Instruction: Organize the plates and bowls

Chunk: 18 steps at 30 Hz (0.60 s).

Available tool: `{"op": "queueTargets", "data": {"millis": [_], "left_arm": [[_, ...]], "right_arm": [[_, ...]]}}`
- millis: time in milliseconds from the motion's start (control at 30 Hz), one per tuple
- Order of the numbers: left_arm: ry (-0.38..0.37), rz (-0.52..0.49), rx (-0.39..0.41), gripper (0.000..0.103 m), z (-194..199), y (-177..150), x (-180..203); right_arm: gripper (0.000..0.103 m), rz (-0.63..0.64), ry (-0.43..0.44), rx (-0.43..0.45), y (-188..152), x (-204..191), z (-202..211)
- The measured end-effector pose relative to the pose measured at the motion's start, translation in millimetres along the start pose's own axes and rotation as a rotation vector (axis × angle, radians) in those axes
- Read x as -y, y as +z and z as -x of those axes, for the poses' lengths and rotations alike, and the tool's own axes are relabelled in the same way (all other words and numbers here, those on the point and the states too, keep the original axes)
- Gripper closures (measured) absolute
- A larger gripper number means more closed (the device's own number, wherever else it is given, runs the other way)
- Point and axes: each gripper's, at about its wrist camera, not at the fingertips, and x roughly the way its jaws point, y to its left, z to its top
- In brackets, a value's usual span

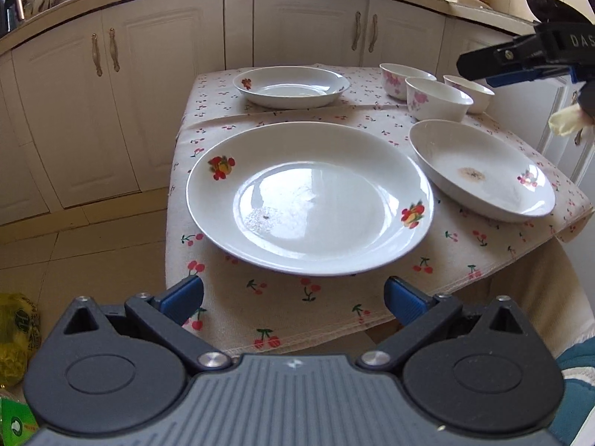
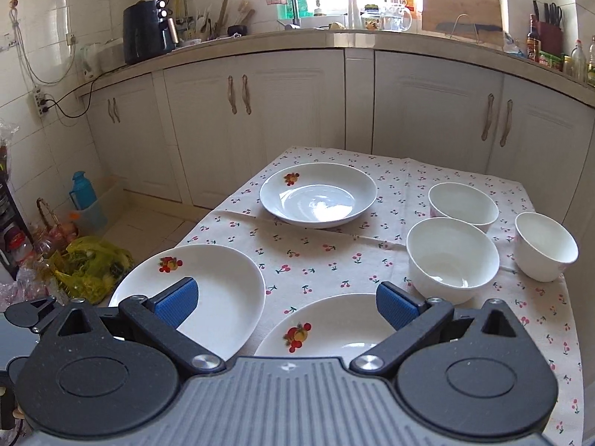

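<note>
Three white plates with fruit prints lie on a cherry-print tablecloth: a large near one, one to its right and a far one. Three white bowls with pink flowers stand at the back right. My left gripper is open and empty, just short of the large plate's near rim. In the right wrist view, my right gripper is open and empty above the right plate, with the large plate, far plate and bowls ahead. The right gripper also shows in the left wrist view.
White kitchen cabinets run behind the table under a cluttered counter. A yellow bag and other clutter sit on the tiled floor left of the table. The table drops off at its left and near edges.
</note>
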Motion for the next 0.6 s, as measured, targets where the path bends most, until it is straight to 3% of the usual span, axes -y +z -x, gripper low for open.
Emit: {"op": "queueTargets", "data": {"millis": [333,433,600], "left_arm": [[-0.065,-0.052,-0.01,0.0,-15.5,5.5,-18.1],[-0.083,-0.071,-0.044,0.0,-18.1,11.8,-20.0],[-0.099,-0.087,-0.017,0.0,-18.8,8.7,-21.5]], "right_arm": [[0.0,0.036,0.036,-0.081,7.9,-11.4,-39.0],[0.0,0.061,0.059,-0.1,10.5,-15.5,-53.0],[0.0,0.1,0.119,-0.171,13.7,-20.9,-81.7]]}}
